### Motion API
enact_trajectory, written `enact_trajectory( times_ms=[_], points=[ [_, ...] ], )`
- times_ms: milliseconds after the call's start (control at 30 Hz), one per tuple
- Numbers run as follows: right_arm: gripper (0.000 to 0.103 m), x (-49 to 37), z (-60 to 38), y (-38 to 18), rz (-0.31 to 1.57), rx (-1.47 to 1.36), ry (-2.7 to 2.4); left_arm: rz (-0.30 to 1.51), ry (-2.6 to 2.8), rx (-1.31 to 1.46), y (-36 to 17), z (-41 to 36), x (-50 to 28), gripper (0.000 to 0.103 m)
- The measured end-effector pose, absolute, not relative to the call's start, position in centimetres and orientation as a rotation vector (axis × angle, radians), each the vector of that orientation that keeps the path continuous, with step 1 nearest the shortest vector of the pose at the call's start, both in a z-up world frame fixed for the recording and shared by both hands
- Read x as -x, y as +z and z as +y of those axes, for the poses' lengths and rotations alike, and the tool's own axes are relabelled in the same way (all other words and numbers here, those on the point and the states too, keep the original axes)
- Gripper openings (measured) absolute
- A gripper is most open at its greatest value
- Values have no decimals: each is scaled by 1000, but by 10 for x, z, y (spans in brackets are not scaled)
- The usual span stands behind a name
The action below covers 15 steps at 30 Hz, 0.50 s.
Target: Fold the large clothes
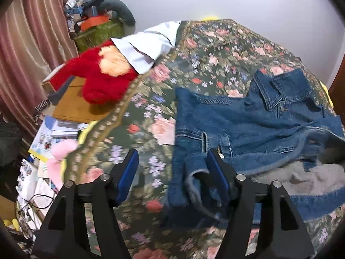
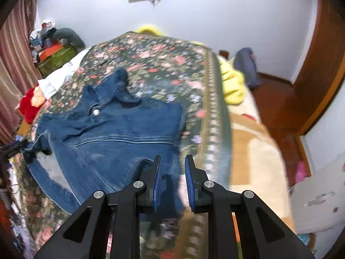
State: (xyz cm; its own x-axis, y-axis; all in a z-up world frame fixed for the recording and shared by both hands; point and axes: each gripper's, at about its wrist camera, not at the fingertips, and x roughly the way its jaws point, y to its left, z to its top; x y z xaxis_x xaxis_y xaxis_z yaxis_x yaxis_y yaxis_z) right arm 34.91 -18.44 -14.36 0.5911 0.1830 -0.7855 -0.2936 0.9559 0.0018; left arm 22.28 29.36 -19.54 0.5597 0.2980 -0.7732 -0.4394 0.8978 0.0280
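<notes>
Left gripper (image 1: 172, 168) jaws apart, right gripper (image 2: 172, 172) jaws clamped on denim jacket (image 2: 120, 138); floral bedspread (image 2: 159, 64), white wall (image 2: 215, 10).

We see even, soft indoor light, faint shadows, motion blur over the floral bedspread (image 1: 215, 49), and fisheye-bent dark corners.
</notes>
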Motion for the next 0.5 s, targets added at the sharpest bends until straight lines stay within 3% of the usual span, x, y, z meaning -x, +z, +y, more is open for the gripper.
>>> enact_trajectory(
  times_ms=[167, 500],
  points=[
    [16, -326, -191, -144, 953, 170, 350, 827, 468, 142, -175, 295, -185, 82],
    [16, -271, -152, -180, 1025, 328, 531, 1009, 441, 128, -231, 281, -145, 82]
  ],
)
